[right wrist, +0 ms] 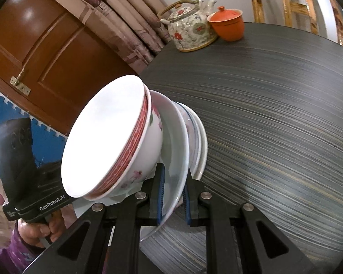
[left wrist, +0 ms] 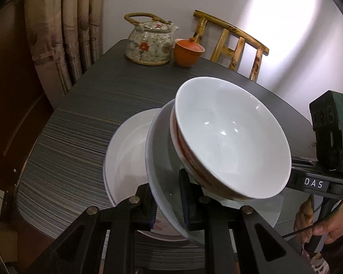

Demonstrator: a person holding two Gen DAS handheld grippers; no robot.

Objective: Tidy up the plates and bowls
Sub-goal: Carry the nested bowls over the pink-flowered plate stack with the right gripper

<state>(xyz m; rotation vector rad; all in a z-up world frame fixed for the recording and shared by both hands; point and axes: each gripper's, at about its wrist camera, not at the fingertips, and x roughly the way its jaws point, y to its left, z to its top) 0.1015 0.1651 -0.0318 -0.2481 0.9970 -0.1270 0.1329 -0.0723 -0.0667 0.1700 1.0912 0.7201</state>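
Observation:
Two nested white bowls (left wrist: pixel 230 141) with red-patterned rims sit on a pale plate (left wrist: pixel 162 150) that both grippers hold by opposite edges. My left gripper (left wrist: pixel 169 203) is shut on the plate's near rim. In the right wrist view my right gripper (right wrist: pixel 174 196) is shut on the same plate (right wrist: pixel 173 141), and the bowls (right wrist: pixel 107 141) tilt to the left. Just under the held stack lie more white plates (left wrist: pixel 125 150), one blue-rimmed (right wrist: pixel 200 141), on the table. The right gripper's body (left wrist: pixel 326 137) and the left gripper's body (right wrist: pixel 16 159) each show beside the bowls, fingertips hidden.
A dark striped table (left wrist: pixel 80 114) carries a flowered teapot (left wrist: pixel 148 43) and an orange lidded cup (left wrist: pixel 188 52) at its far end. A bamboo chair (left wrist: pixel 235 41) stands behind the table. Curtains (left wrist: pixel 64 22) and a brown door (right wrist: pixel 41 34) lie to the left.

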